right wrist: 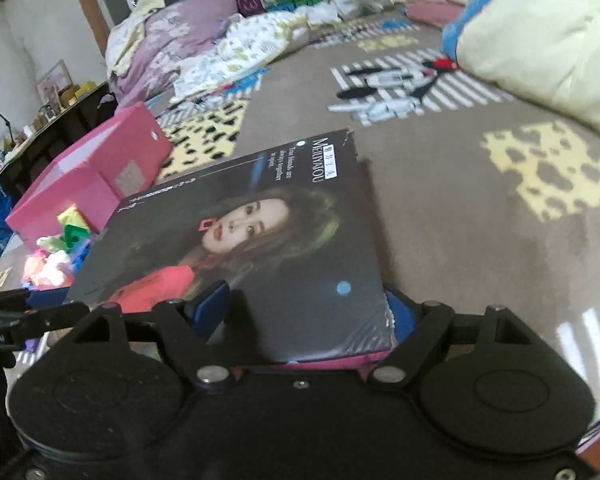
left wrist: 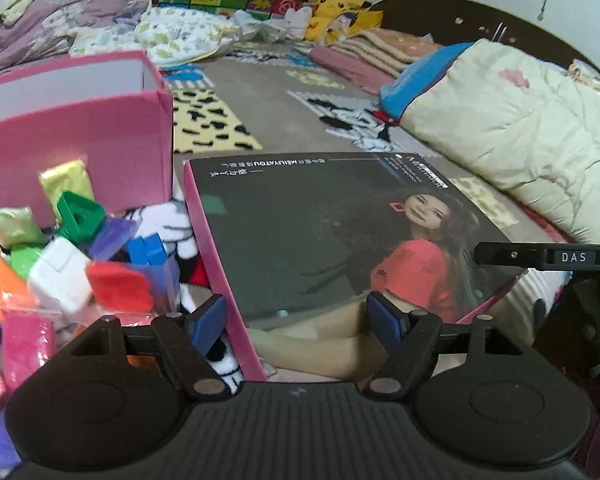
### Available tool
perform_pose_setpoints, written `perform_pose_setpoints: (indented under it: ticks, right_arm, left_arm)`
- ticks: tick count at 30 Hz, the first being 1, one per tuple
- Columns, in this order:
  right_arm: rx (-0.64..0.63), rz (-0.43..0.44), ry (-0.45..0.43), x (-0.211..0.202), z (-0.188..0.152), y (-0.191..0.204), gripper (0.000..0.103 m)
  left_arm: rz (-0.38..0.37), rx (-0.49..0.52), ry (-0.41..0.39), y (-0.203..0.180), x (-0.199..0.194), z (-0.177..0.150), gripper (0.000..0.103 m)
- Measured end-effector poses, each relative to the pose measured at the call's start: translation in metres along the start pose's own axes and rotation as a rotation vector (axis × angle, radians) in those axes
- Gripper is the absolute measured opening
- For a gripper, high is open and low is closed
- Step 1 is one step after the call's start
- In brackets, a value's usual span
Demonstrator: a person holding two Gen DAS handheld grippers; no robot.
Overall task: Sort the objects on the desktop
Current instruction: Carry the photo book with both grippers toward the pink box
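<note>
The left view showed the clay packs (left wrist: 60,276) heaped left of the left gripper (left wrist: 296,320), some in a clear bag, just before the pink box (left wrist: 76,132); the right view showed them only as a far, blurred cluster; the box's inside was hidden in both; the lid (left wrist: 320,232) lay between the left jaws, spread wide, not gripping; the right gripper (right wrist: 312,312) straddled its near corner; whether it gripped, I cannot tell.

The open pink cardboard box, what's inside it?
Only the pale inner walls of the open pink cardboard box show; its bottom is hidden. Colourful plastic-wrapped clay packets lie outside, in front.
</note>
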State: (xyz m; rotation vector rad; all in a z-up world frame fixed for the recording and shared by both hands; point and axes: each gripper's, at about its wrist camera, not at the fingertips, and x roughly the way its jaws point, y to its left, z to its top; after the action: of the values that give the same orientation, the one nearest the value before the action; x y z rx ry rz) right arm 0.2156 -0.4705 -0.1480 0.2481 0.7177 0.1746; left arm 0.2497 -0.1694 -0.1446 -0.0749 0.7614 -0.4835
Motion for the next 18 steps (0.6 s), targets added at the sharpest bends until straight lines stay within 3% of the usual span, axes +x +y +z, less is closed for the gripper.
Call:
perform_pose_setpoints:
  ticks: [9,18]
  right_arm:
    - [-0.025,-0.011,-0.084,-0.048,0.008,0.030,0.082]
    - [-0.075,0.030,-0.133,-0.070,0.026,0.076,0.082]
  left_arm:
    - [-0.028,0.006,-0.056,0.001,-0.045,0.006,0.076]
    - [-0.004,-0.023,-0.121,0.024,-0.093,0.013,0.076]
